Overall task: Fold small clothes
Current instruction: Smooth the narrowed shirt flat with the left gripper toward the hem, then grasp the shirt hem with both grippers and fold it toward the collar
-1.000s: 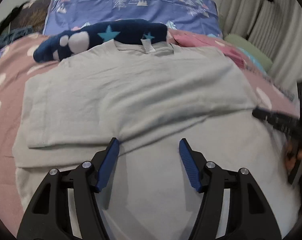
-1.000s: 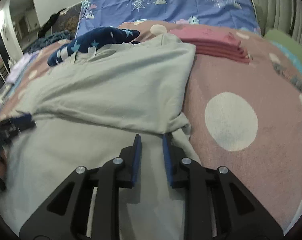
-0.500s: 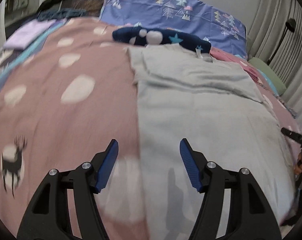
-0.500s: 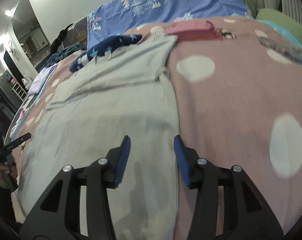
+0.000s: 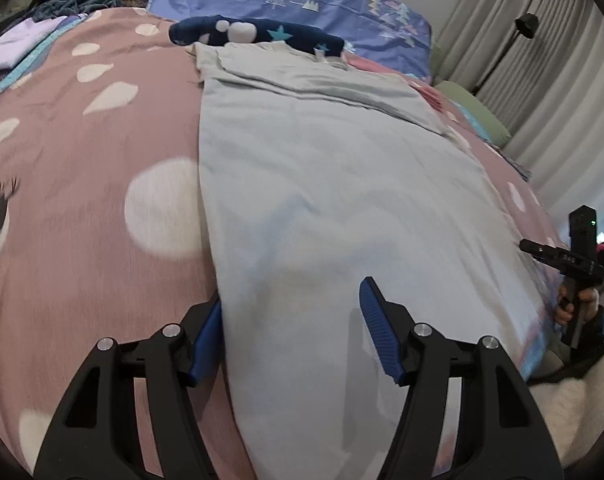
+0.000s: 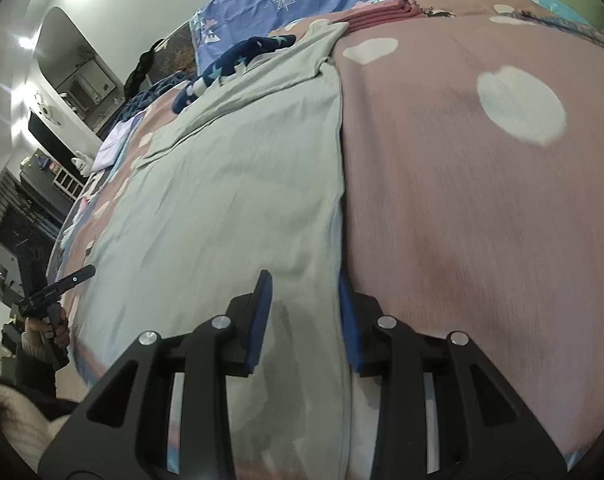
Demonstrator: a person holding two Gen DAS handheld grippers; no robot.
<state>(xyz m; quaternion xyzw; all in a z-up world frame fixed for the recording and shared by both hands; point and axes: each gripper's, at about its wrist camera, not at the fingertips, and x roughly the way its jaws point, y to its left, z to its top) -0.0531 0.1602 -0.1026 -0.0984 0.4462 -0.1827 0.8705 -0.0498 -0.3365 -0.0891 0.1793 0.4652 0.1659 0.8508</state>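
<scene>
Your left tool point(image 5: 290, 332) stands spread, astride the left edge of the grey T-shirt point(image 5: 342, 184), which lies lengthwise away from you on the bed point(image 5: 82, 240); your right tool point(image 6: 304, 316) is closing astride its right edge, not yet pinching.

One grey shirt point(image 5: 334, 184) lying on one pink spotted bed point(image 5: 82, 240), one navy star-patterned garment point(image 5: 258, 34) sitting at its collar, one stack of pink folded clothes point(image 6: 382, 14) resting beyond, one blue patterned pillow point(image 5: 302, 4) lying behind, two grippers showing, left gripper point(image 5: 290, 330), right gripper point(image 6: 304, 320)
</scene>
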